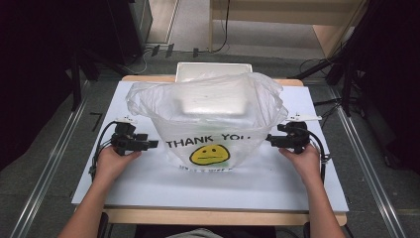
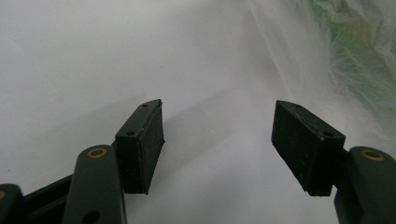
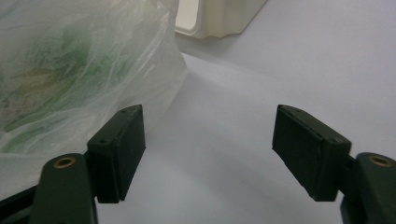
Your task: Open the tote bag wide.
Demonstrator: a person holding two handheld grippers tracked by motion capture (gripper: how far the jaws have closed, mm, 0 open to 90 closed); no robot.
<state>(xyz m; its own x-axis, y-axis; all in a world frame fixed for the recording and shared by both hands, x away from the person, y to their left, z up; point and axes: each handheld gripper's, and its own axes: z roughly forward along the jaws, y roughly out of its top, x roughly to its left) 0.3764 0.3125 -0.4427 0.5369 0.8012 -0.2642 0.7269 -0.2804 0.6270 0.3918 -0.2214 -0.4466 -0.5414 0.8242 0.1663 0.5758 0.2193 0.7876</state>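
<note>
A plastic bag (image 1: pixel 210 124) stands mid-table (image 1: pixel 148 183) between my left gripper (image 1: pixel 151 144) and right gripper (image 1: pixel 271 140), with a container (image 1: pixel 213 71) behind it at the far edge.

We're looking at a white counter (image 1: pixel 148 183) with a wooden edge. A clear plastic bag (image 1: pixel 213 114) printed with a yellow face stands at its centre, and a cream tray (image 1: pixel 213 69) lies at twelve o'clock behind it.
</note>
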